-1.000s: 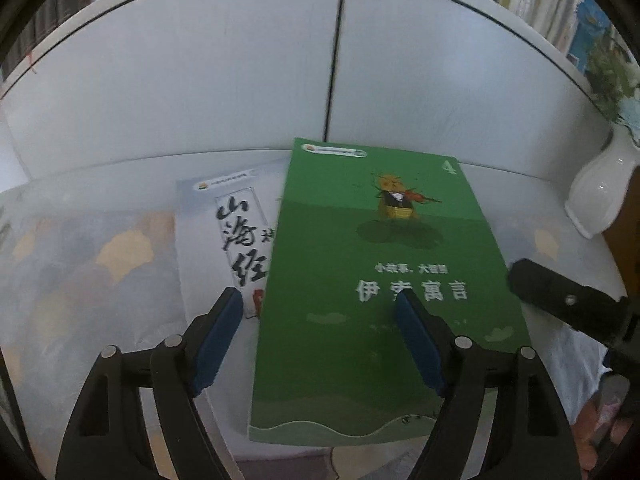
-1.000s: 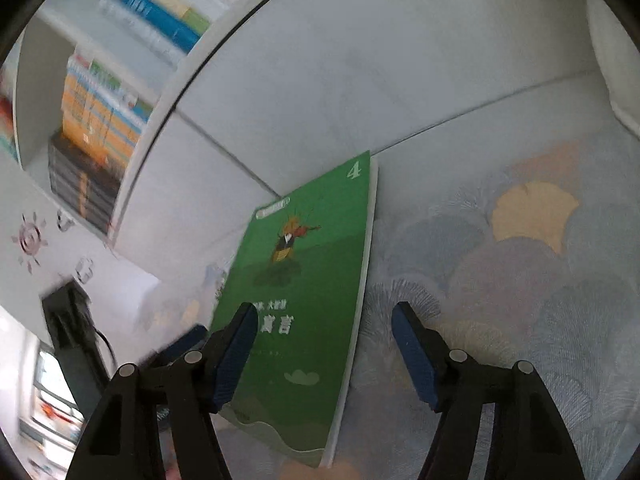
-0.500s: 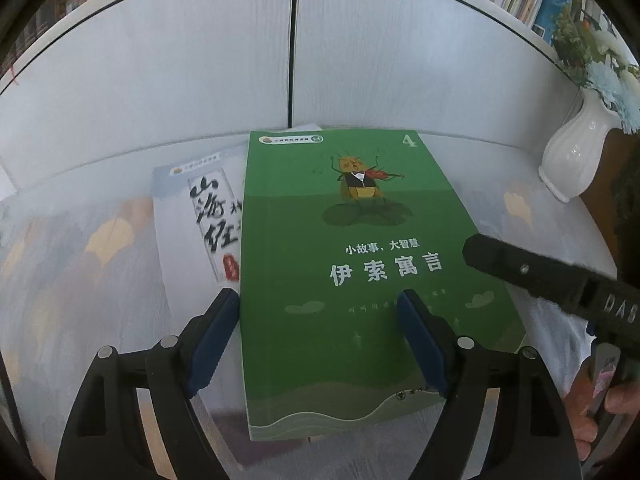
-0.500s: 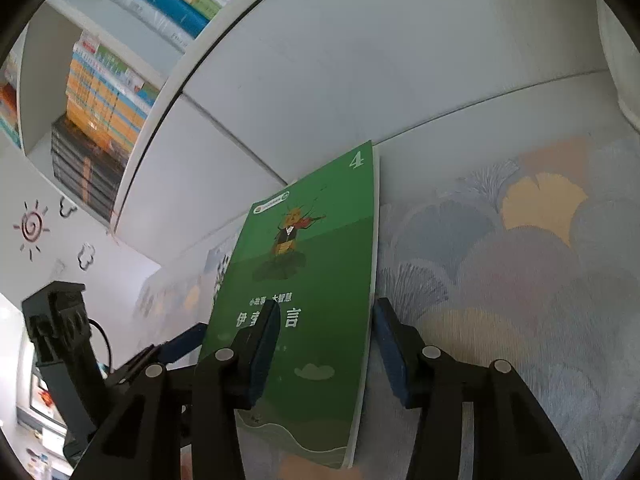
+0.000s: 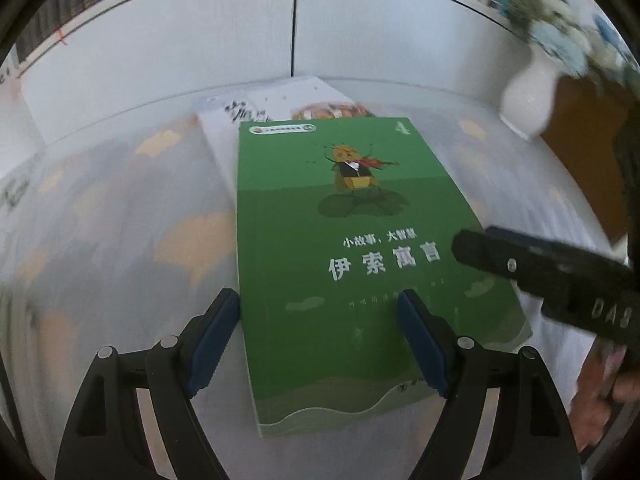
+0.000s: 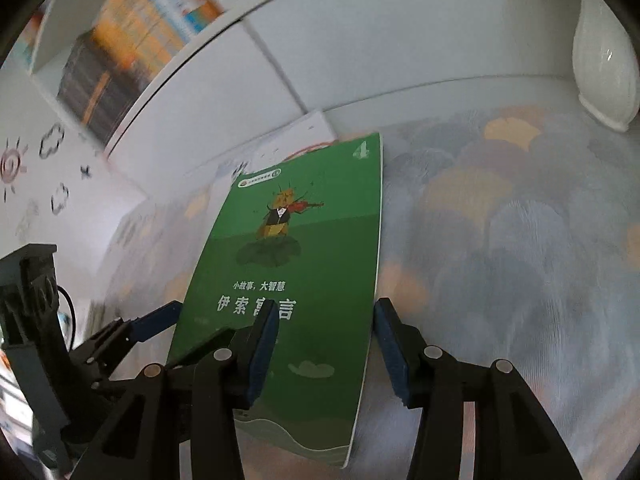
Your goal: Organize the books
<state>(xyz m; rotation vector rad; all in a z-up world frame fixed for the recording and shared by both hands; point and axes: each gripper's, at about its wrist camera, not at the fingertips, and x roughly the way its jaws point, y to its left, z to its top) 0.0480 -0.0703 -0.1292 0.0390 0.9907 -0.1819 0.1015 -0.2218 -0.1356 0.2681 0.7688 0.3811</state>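
Observation:
A green book (image 5: 352,248) with a cricket playing a violin on its cover lies on the patterned tablecloth. It also shows in the right wrist view (image 6: 296,264). A white book (image 5: 256,110) lies partly under its far end and also shows in the right wrist view (image 6: 296,136). My left gripper (image 5: 320,340) is open, one finger (image 5: 212,336) at the book's left edge and the other over the cover. My right gripper (image 6: 326,352) is open, straddling the book's right edge; its body (image 5: 560,280) reaches in over the cover from the right.
A white vase (image 5: 528,92) with flowers stands at the back right, also in the right wrist view (image 6: 604,56). White cabinet doors (image 5: 296,28) rise behind the table, with shelves of books (image 6: 132,36) above. The left gripper's body (image 6: 80,344) sits left of the book.
The green book has slid toward me, uncovering more of the white book behind it. The right gripper has narrowed its jaws and moved further over the book's right edge.

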